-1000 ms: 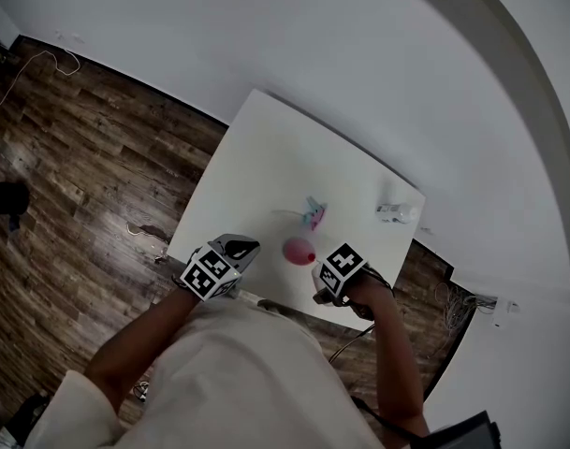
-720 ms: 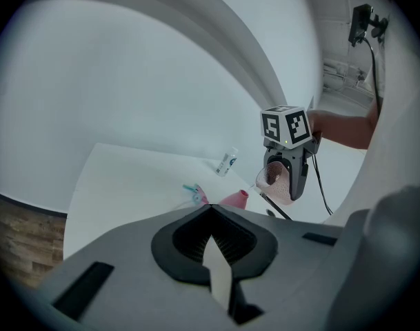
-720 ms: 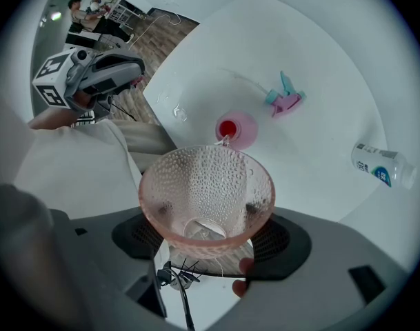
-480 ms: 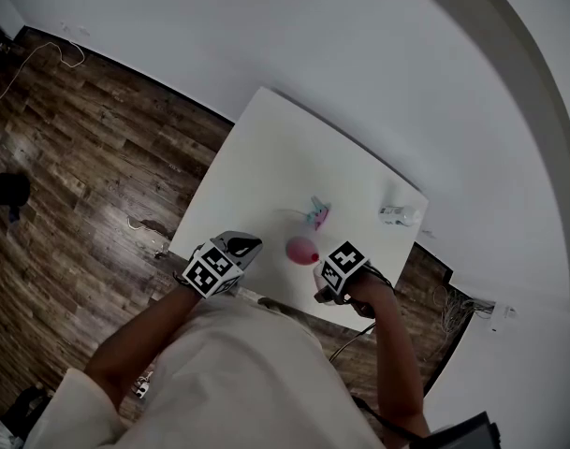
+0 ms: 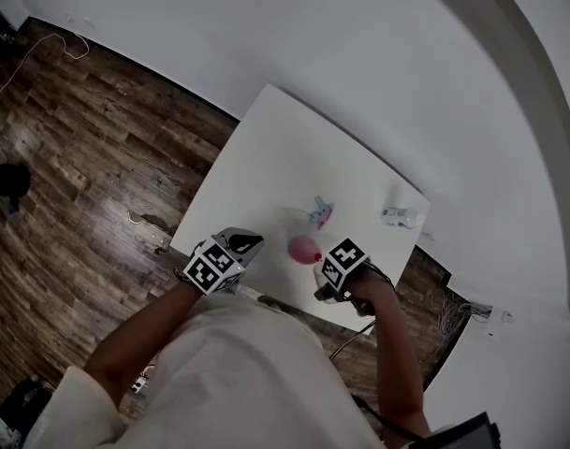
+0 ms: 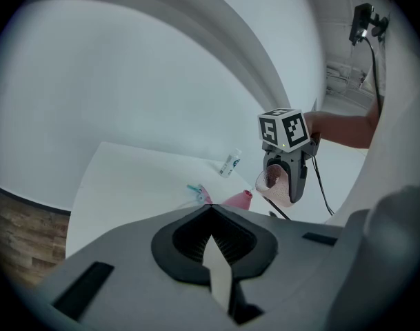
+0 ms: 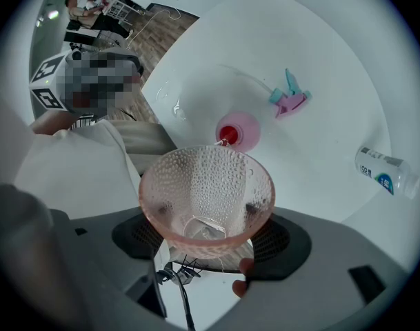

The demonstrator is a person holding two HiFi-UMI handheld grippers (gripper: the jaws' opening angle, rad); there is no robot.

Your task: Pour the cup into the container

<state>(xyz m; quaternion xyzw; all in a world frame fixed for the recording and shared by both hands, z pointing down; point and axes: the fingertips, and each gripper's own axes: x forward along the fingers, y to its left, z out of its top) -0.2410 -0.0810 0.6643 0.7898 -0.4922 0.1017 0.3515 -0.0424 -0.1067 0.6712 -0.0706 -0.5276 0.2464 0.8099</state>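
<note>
Pink bumpy cup is pinched in the right gripper and tipped, its rim close to the mouth of the pink container on the white table. The left gripper has its fingers pressed together, holding nothing.

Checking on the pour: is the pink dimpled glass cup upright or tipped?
Tipped. The pink dimpled glass cup, clamped in the right gripper, leans with its mouth toward the small pink container.
</note>
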